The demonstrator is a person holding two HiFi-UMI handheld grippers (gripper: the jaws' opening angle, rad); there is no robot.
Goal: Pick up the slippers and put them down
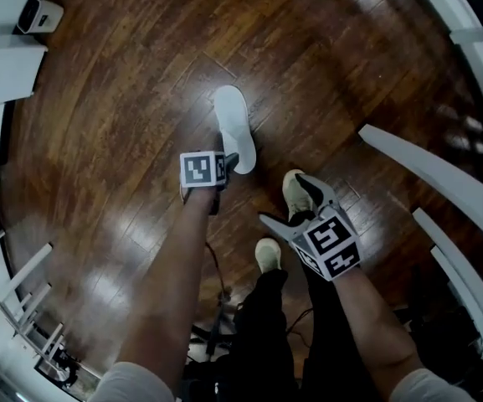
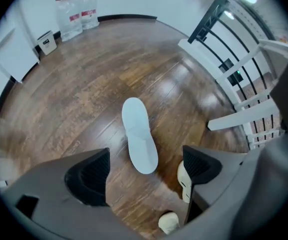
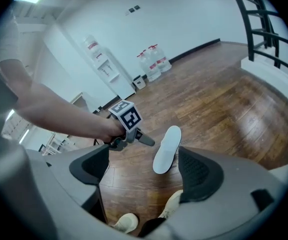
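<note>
Left gripper view: left claw (image 2: 144, 160), jaws apart, nothing clamped; right claw (image 3: 143, 159) likewise parted and empty. Step judged: release of one white slipper (image 2: 139, 140), apparently complete. Recommended handling: the claw is to be drawn straight up, jaws wide, so the slipper is not snagged. Location: slipper laid flat on the wooden floor (image 2: 79, 94), below the left claw, framed between its jaws, touched by neither; left of and farther than the right claw.

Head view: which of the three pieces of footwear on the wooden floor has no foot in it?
The flat white slipper, lying alone. The beige shoe nearer it and the beige shoe behind are on the person's feet.
</note>
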